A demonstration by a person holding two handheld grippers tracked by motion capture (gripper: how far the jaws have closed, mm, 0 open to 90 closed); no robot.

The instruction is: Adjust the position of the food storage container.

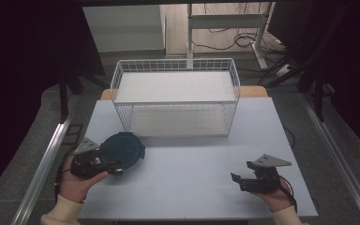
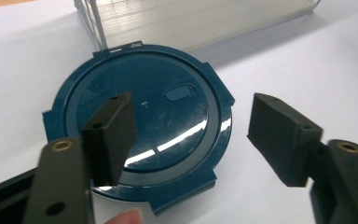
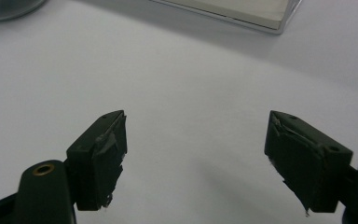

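Hovering over a dark blue round lid (image 2: 140, 123), the left hand-held gripper (image 2: 191, 140) has its jaws apart, one above the lid's face and the other out over the bare tabletop (image 2: 307, 60) past the rim; nothing is pinched between them, and a fingertip shows at the lower edge of the left gripper view; the lid lies flat at the near left of the tabletop, well short of the wire basket (image 1: 176, 96), with its clip tabs spread around the rim and a small oval mark on its face; this straddling pose, one pad inside the rim and one outside, suits an edge grasp, since a flat lid offers no other purchase; whether the pads touch the lid cannot be told; in the high view the lid (image 1: 122, 151) sits just ahead of the left hand-held gripper (image 1: 113, 165), which comes in low from the near edge; the right hand-held gripper (image 1: 240, 180) rests at the near right, well apart from the lid, jaws moderately open on nothing, pads over bare tabletop; it appears parked to leave the working side free; the basket stands upright at the far middle, its white floor bare, a likely place for the lid; the next move probably calls for closing on the rim and lifting without letting the lid slide
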